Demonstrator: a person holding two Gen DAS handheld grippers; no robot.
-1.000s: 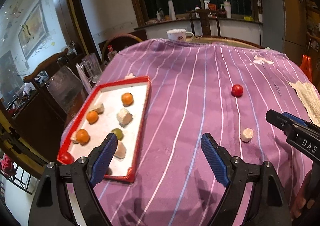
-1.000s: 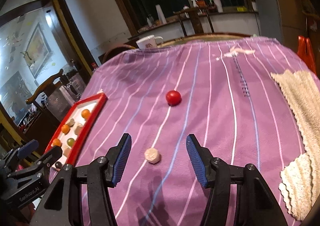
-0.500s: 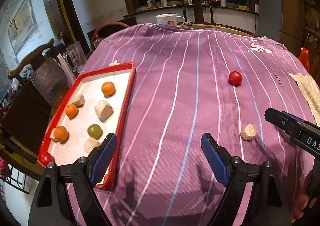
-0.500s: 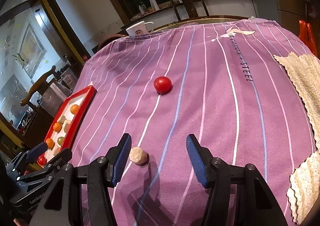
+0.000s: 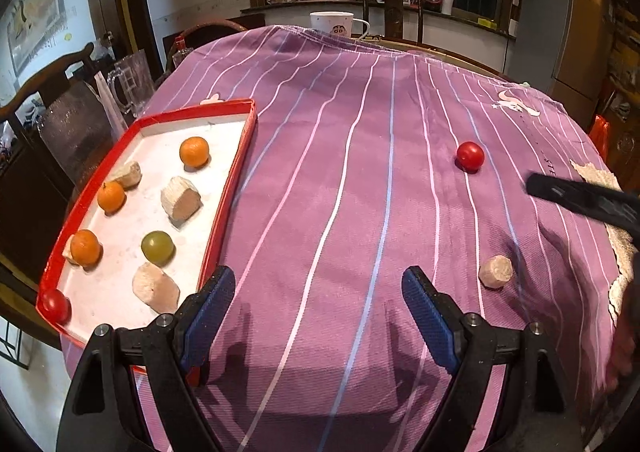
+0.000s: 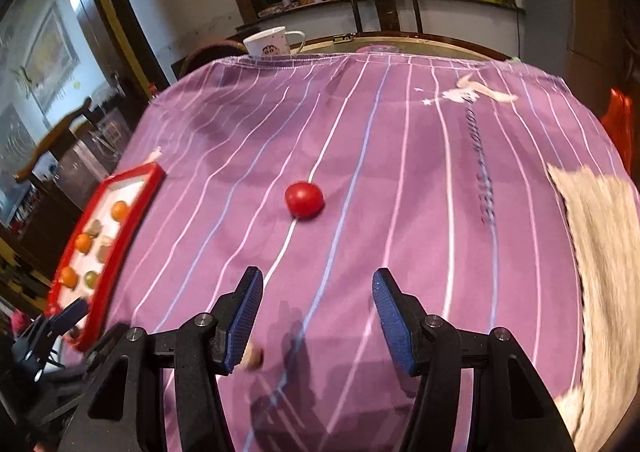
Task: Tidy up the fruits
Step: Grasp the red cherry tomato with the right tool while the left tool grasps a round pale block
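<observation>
Ahead of the right gripper (image 6: 318, 316), well beyond its fingertips, sits the red tomato (image 6: 304, 199) on the purple striped cloth (image 6: 400, 172). Jaws parted, nothing between them. A pale cut piece (image 6: 253, 359) lies just behind the left blue pad, outside the gap. Likely step: reach for the tomato. Centre the gap on it before descending; round fruit may roll, so close gently. Left gripper (image 5: 316, 312) wide apart, empty, beside the red tray (image 5: 224, 212) holding the sorted fruit.
</observation>
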